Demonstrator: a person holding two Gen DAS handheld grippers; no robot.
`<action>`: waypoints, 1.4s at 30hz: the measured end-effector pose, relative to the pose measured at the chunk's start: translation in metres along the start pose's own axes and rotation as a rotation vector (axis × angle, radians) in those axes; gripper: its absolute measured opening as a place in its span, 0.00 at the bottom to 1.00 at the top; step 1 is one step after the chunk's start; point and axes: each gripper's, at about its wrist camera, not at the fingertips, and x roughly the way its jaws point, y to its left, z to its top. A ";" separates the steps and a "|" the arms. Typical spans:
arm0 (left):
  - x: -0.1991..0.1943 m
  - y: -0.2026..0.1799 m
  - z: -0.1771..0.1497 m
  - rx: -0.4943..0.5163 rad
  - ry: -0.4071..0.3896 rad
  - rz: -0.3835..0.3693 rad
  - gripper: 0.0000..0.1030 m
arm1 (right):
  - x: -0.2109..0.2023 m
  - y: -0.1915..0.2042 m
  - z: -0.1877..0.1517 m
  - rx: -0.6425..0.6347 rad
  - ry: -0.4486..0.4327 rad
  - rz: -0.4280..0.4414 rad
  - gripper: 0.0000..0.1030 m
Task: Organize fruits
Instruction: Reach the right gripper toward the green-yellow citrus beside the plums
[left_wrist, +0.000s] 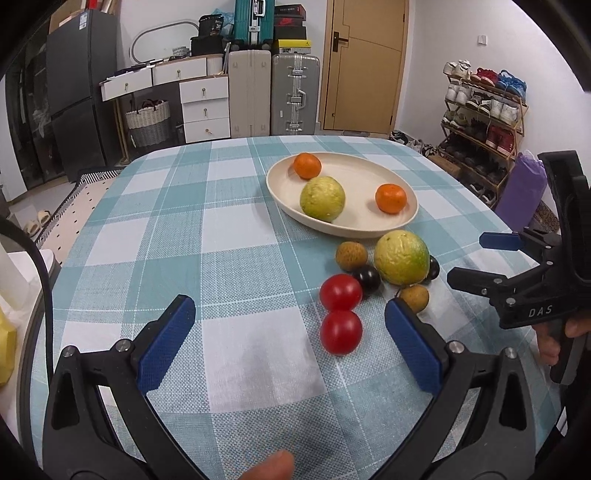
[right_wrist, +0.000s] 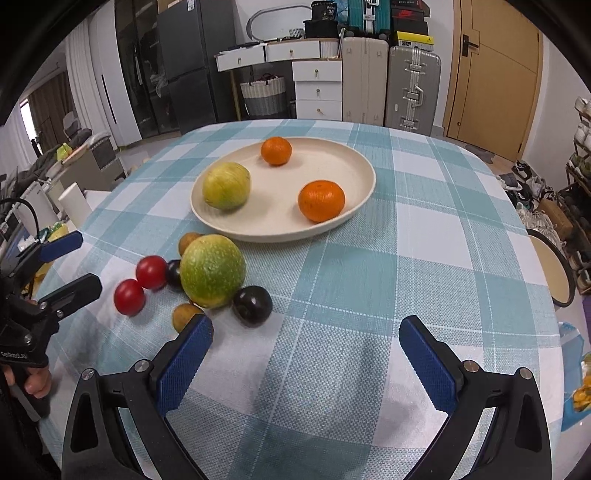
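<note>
A cream oval plate (left_wrist: 369, 225) (right_wrist: 354, 166) holds two oranges (left_wrist: 307, 165) (right_wrist: 321, 200) and a yellow-green guava (left_wrist: 322, 198) (right_wrist: 226, 185). In front of it on the cloth lie a second guava (left_wrist: 401, 257) (right_wrist: 213, 270), two red tomatoes (left_wrist: 340, 331) (right_wrist: 129, 297), two dark plums (left_wrist: 366, 278) (right_wrist: 252, 305) and brown longans (left_wrist: 351, 255) (right_wrist: 184, 316). My left gripper (left_wrist: 290, 312) is open and empty, just before the tomatoes. My right gripper (right_wrist: 306, 332) is open and empty, right of the fruit cluster; it also shows in the left wrist view (left_wrist: 476, 258).
The table wears a teal and white checked cloth (left_wrist: 207, 236) (right_wrist: 424, 258). Suitcases (left_wrist: 293, 94), white drawers (left_wrist: 205, 107), a shoe rack (left_wrist: 480, 118) and a door (right_wrist: 491, 70) stand beyond the table. A round stool (right_wrist: 550, 269) stands at the right.
</note>
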 end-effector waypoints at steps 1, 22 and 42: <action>0.002 0.000 0.000 0.000 0.007 -0.001 1.00 | 0.002 -0.001 0.000 0.003 0.005 0.002 1.00; 0.021 -0.001 -0.003 0.012 0.083 -0.010 0.99 | 0.018 0.010 0.000 -0.050 0.046 0.081 0.75; 0.027 -0.003 -0.003 0.011 0.102 -0.008 1.00 | 0.026 0.027 0.008 -0.135 0.043 0.124 0.47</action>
